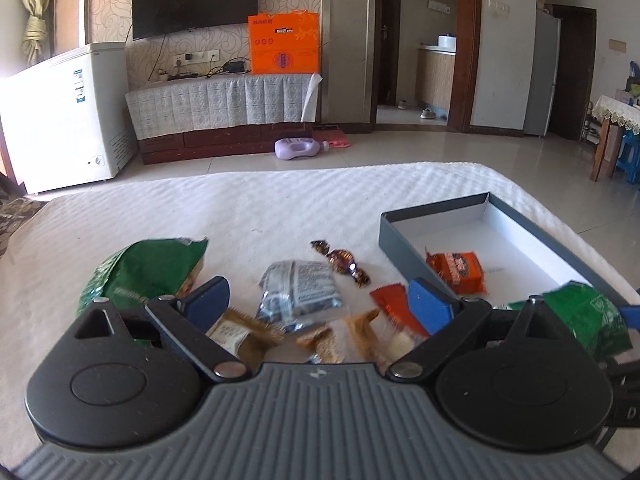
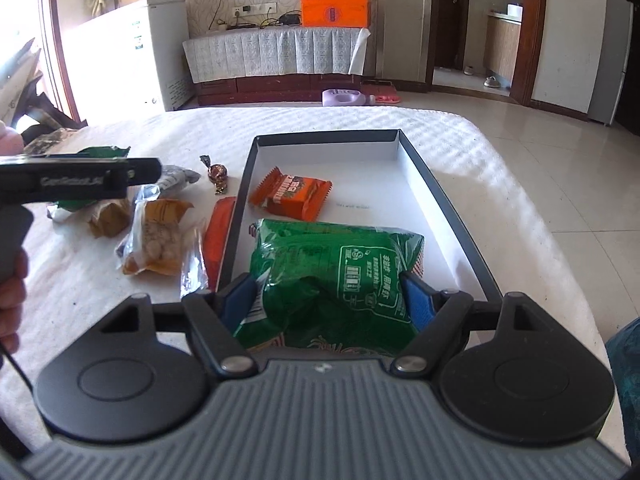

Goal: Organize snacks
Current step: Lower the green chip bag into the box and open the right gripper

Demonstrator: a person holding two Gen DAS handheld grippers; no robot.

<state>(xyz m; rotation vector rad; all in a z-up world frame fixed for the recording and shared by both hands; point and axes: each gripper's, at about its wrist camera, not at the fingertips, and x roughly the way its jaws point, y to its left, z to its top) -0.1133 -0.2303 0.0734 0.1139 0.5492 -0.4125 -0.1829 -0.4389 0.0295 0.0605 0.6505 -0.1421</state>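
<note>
Two claws at work — right claw [image 2: 328, 304] clamps green bag [image 2: 336, 276] over box [image 2: 448, 200]; next, release — left claw [image 1: 320, 300] gapes over loose snacks.

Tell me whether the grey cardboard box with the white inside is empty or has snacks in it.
Not empty. The grey cardboard box holds an orange wrapped snack on its white floor, and the right gripper holds a green snack bag over its near end.

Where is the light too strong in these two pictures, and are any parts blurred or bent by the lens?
Left wrist view: window glare washes out the white freezer; snacks nearest the left gripper look soft. Right wrist view: bright window at left, sunlit bands on the white cloth; the box edges bow from fisheye.
</note>
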